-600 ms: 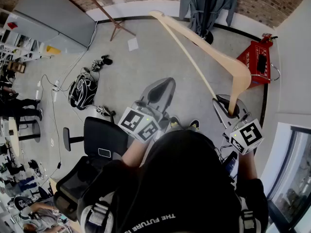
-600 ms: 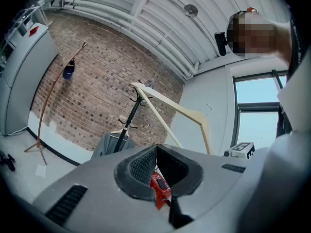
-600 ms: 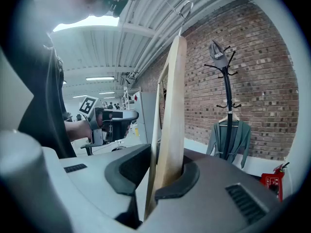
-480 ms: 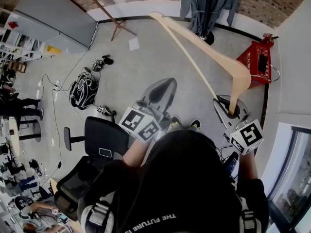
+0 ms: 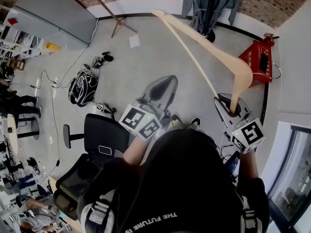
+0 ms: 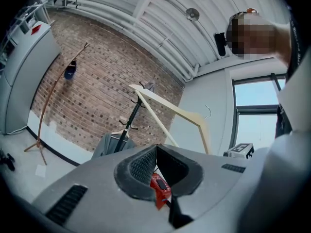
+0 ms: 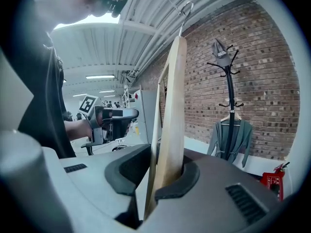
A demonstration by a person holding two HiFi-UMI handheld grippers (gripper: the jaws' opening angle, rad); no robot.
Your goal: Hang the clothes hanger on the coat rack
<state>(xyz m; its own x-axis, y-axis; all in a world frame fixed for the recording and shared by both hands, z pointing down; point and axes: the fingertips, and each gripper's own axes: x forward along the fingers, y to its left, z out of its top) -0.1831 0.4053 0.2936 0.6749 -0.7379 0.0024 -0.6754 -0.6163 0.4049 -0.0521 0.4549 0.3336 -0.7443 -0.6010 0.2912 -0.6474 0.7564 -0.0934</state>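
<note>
The wooden hanger (image 5: pixel 216 55) is clamped by one end between the fingers of the right gripper (image 5: pixel 232 111). It is slanted up and away over the floor (image 5: pixel 136 72), with its far tip close to the coat rack (image 5: pixel 208 4), on which a grey garment (image 5: pixel 197 8) is hung. Little is changed from the earlier frame: the same grip and slant are kept. The left gripper (image 5: pixel 163 89) is seen closed on nothing, its pads pressed together.
</note>
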